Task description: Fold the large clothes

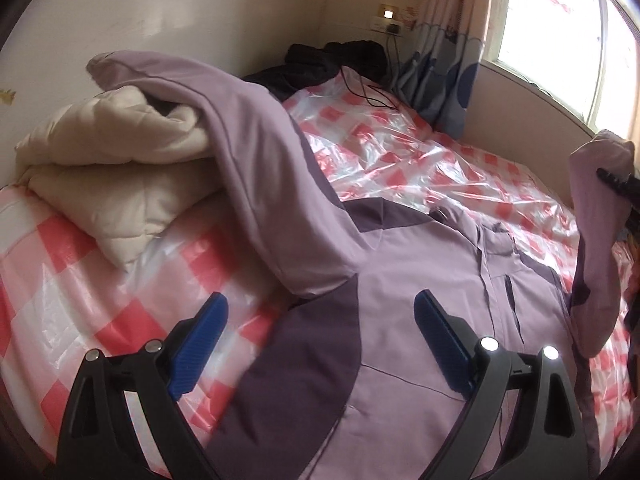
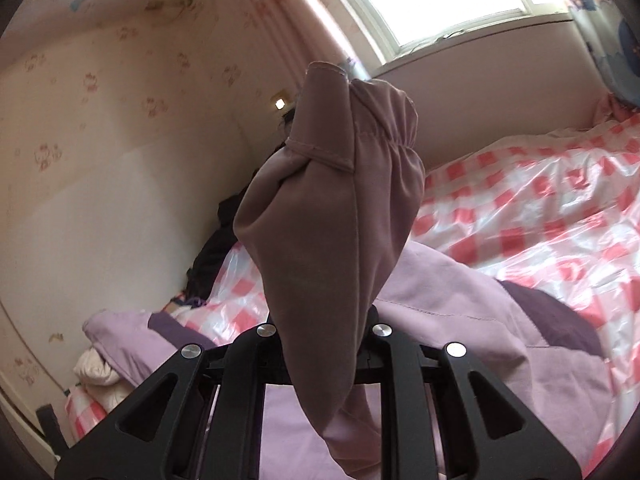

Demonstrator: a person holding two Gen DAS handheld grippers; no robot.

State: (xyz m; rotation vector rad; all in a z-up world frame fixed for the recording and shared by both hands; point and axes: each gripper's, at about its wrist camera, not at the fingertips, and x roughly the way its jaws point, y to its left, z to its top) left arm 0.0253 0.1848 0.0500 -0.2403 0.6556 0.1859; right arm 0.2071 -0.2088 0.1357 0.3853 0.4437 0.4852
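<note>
A lilac jacket [image 1: 420, 280] with dark purple panels lies front up on the bed's pink-checked plastic cover [image 1: 400, 148]. One sleeve [image 1: 240, 128] runs up over a cream quilt. My left gripper [image 1: 320, 320] hovers open above the jacket's shoulder, blue pads [image 1: 200, 344] wide apart with nothing between them. My right gripper [image 2: 324, 344] is shut on the other sleeve's cuff [image 2: 332, 200], which stands up and hides the fingers. That lifted sleeve [image 1: 592, 240] also shows at the right edge of the left wrist view, hanging from the right gripper [image 1: 616, 180].
A folded cream quilt [image 1: 112, 168] sits at the bed's left against the wall. Dark clothes [image 1: 332, 60] and a black cable [image 1: 372, 92] lie at the far corner. A window [image 1: 560, 20] with curtains runs along the right side of the bed.
</note>
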